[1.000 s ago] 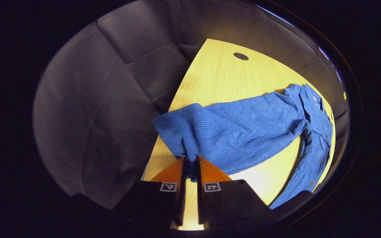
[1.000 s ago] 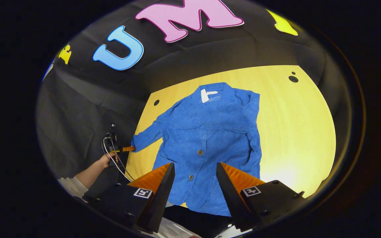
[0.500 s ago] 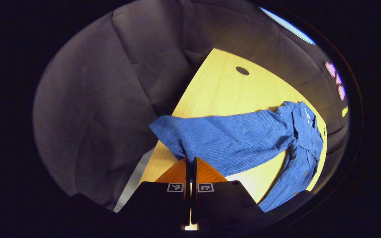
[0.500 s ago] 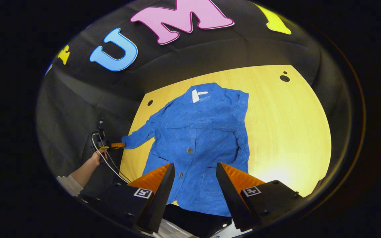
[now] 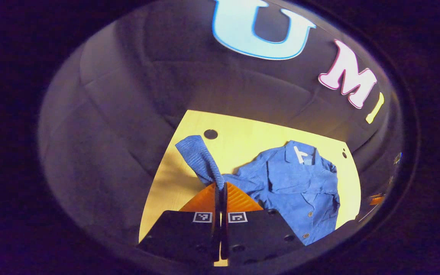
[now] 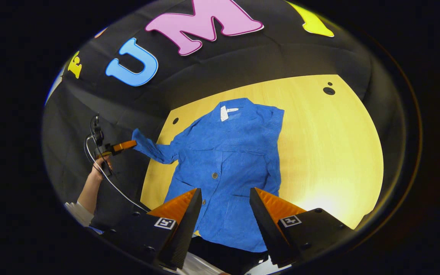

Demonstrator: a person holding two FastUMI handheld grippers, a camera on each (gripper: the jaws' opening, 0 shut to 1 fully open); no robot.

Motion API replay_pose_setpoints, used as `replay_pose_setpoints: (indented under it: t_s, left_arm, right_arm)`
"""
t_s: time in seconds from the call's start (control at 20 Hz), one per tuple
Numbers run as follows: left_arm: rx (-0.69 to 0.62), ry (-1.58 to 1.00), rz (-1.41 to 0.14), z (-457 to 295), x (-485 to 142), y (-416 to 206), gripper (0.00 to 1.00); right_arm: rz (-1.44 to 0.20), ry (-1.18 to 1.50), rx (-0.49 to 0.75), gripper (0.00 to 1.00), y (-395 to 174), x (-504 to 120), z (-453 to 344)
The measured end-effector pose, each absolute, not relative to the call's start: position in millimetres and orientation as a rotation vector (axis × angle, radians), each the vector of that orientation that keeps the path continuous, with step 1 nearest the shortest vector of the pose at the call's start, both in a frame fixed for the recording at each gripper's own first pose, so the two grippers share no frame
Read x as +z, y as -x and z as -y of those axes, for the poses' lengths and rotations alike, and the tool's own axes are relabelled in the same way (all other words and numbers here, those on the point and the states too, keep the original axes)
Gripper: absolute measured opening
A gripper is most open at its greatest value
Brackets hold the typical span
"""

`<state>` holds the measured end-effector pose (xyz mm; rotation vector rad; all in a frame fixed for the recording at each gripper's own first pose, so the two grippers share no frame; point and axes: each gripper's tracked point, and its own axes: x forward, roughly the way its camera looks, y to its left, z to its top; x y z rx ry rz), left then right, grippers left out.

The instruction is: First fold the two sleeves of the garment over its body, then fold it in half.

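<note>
A blue corduroy jacket [image 6: 235, 168] lies face up on a yellow wooden table [image 6: 330, 145], collar toward the booth's far wall, as the left gripper [image 5: 220, 187] raises one sleeve [image 5: 201, 156] clear of the tabletop. The gripper's two orange fingers [image 5: 204, 198] are pressed together on the sleeve near its cuff, which stands up just ahead of the tips. In the right gripper view the same tool [image 6: 122, 146] appears well off to that gripper's left, beyond the table's edge, with the sleeve stretched from it back to the shoulder of the garment.

The step in hand looks to be the first sleeve fold. Done well, it probably calls for carrying the cuff in an arc over the shoulder seam and across the chest, keeping light tension so the fabric does not bunch, then lowering it flat before letting go. Releasing too high would likely let the heavy cloth slump into a twist.

The hand [image 6: 98, 170] holding the left tool is raised, forearm angled up from a white sleeve [image 6: 78, 214] low in the right gripper view, a cable looping down beside it. The right gripper [image 6: 224, 196] hangs low over the jacket's hem, its jaws spread wide with the buttoned front visible between them, gripping nothing. The other sleeve appears to lie along the jacket's far side from the lifted one.
</note>
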<state>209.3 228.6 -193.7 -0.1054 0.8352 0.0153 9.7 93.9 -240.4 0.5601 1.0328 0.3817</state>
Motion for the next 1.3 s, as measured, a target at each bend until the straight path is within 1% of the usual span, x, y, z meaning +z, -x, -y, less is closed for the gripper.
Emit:
replay_pose_setpoints:
  t_s: [0.15,0.25,0.4,0.65,0.75,1.0,1.1,1.15,1.2,1.25,1.3]
  left_arm:
    - [-0.109,0.098,-0.811,-139,-176,-237,0.00]
    - [-0.186,0.068,-0.794,-84,-180,-259,0.00]
    - [-0.294,0.109,-0.868,2,-208,-273,0.00]
    - [-0.388,0.050,-0.916,97,-260,-290,0.00]
    - [-0.409,-0.009,-0.945,121,-279,-294,0.00]
    - [-0.382,-0.180,-1.039,150,-338,-298,0.00]
    - [-0.379,-0.229,-1.050,156,-344,-298,0.00]
    - [-0.394,-0.233,-1.043,162,-344,-299,0.01]
    - [-0.426,-0.230,-1.029,173,-341,-299,0.06]
    - [-0.469,-0.220,-1.016,186,-340,-297,0.15]
    - [-0.504,-0.209,-1.008,197,-335,-294,0.17]
  right_arm:
    - [-1.029,-0.542,0.349,0.82,0,-247,-61]
    - [-1.031,-0.533,0.310,0.83,5,-258,-39]
    - [-1.031,-0.581,0.265,0.82,12,-265,-18]
    - [-1.036,-0.603,0.198,0.82,24,-285,7]
    - [-1.046,-0.622,0.199,0.82,29,-289,13]
    - [-1.078,-0.607,0.174,0.82,30,-307,40]
    - [-1.084,-0.600,0.174,0.82,30,-312,44]
    - [-1.091,-0.598,0.175,0.82,30,-316,45]
    - [-1.100,-0.600,0.174,0.82,30,-319,46]
    - [-1.104,-0.606,0.173,0.82,30,-321,45]
    - [-1.104,-0.614,0.175,0.83,28,-321,43]
